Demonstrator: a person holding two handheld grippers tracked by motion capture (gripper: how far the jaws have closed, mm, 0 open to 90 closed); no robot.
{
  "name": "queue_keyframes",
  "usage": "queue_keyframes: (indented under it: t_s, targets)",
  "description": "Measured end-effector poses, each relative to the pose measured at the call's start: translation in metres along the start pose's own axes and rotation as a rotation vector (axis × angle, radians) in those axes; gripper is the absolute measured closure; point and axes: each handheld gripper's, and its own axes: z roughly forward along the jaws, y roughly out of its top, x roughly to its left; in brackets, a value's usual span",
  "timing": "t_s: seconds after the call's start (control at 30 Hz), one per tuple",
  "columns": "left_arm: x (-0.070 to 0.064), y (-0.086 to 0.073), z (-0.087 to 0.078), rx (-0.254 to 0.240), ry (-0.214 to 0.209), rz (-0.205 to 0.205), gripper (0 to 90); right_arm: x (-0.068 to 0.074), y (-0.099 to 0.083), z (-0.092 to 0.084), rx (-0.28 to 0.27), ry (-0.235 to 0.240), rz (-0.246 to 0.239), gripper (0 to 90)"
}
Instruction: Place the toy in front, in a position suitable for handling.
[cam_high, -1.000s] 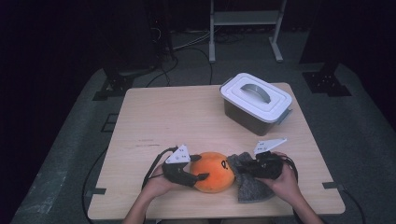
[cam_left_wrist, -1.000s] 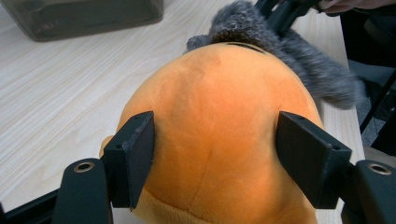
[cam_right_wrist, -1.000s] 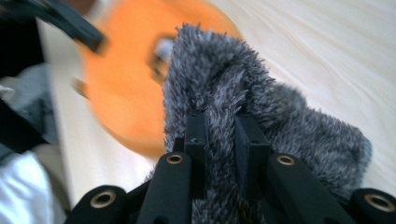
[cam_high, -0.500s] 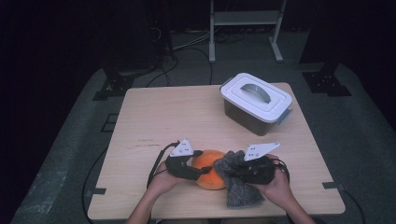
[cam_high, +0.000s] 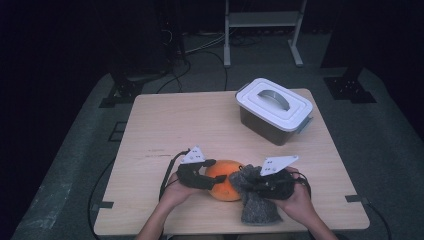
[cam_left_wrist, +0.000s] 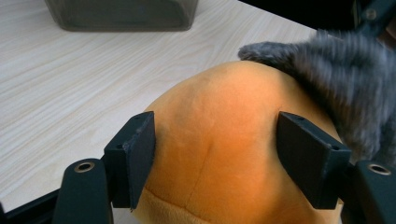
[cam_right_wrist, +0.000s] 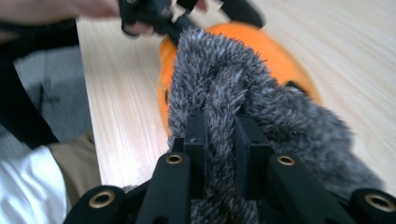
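We are at the step of wiping or covering the orange plush ball (cam_high: 223, 186) with the grey fuzzy cloth (cam_high: 255, 205). The ball sits on the desk (cam_high: 200, 125) near its six o'clock edge, between our two hands. Our left claw (cam_left_wrist: 215, 154) is spread around the ball, one jaw on each flank and seemingly touching the plush, steadying it from nine o'clock. Our right claw (cam_right_wrist: 219, 135) is pressed together on a fold of the cloth, pinching it firmly; the cloth hangs against the ball's three o'clock side, with its lower end trailing on the desk toward five o'clock.

Next, we judge, the right claw has to carry the cloth up and across the crown of the ball toward nine o'clock while the left claw keeps the ball from rolling. The risk is that the soft ball squirms out of a loose hold, or that the cloth snags on the left jaws.

At two o'clock, well apart from our work, stands a lidded storage box (cam_high: 274, 109) with a white lid and handle. Nothing lies between the ball and the box.
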Motion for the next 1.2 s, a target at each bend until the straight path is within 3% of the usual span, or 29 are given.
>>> queue_keyframes:
  t_s: [0.17,0.27,0.3,0.4,0.43,0.47,0.6,0.73,0.77,0.9,0.97,1.03,1.13,1.2]
  targets:
    - [-0.001,-0.001,-0.001,0.001,-0.02,-0.002,29.0,-0.012,-0.009,0.0,0.018,-0.005,0.029,76.6]
    - [-0.003,-0.002,-0.002,-0.001,-0.038,0.038,29.3,-0.024,-0.017,-0.005,0.026,-0.019,0.074,76.6]
    - [-0.003,-0.002,-0.002,-0.001,-0.038,0.038,29.4,-0.027,-0.018,-0.007,0.012,-0.019,0.092,76.6]
    - [-0.01,-0.002,-0.003,0.014,-0.091,0.109,29.4,-0.033,-0.015,-0.016,-0.071,0.012,0.152,76.5]
    - [-0.01,-0.002,-0.003,0.014,-0.091,0.109,29.3,-0.033,-0.015,-0.016,-0.071,0.012,0.152,76.5]
    - [-0.013,-0.001,-0.004,0.019,-0.103,0.135,28.9,-0.033,-0.009,-0.016,-0.106,0.031,0.169,76.5]
    - [-0.016,0.004,-0.008,0.038,-0.126,0.168,20.2,-0.031,-0.01,-0.005,-0.051,0.049,0.155,76.0]
    - [-0.018,0.01,-0.01,0.017,-0.126,0.157,11.4,-0.028,-0.013,-0.003,-0.011,0.085,0.145,75.9]
    - [-0.018,0.01,-0.01,0.017,-0.126,0.157,11.1,-0.028,-0.013,-0.003,-0.011,0.085,0.145,75.9]
    - [-0.026,0.015,-0.008,0.045,-0.059,0.231,9.6,-0.024,-0.015,-0.003,0.019,0.101,0.117,75.9]
    - [-0.026,0.017,-0.011,0.033,-0.038,0.241,9.3,-0.024,-0.015,-0.003,0.023,0.106,0.11,75.9]
    - [-0.026,0.017,-0.011,0.028,-0.033,0.238,9.2,-0.024,-0.015,-0.003,0.032,0.112,0.102,75.9]
    - [-0.026,0.012,-0.007,0.067,-0.039,0.248,10.0,-0.025,-0.016,-0.003,0.039,0.121,0.105,75.9]
    - [-0.026,0.011,-0.006,0.072,-0.041,0.253,15.4,-0.026,-0.016,-0.003,0.042,0.124,0.103,75.8]
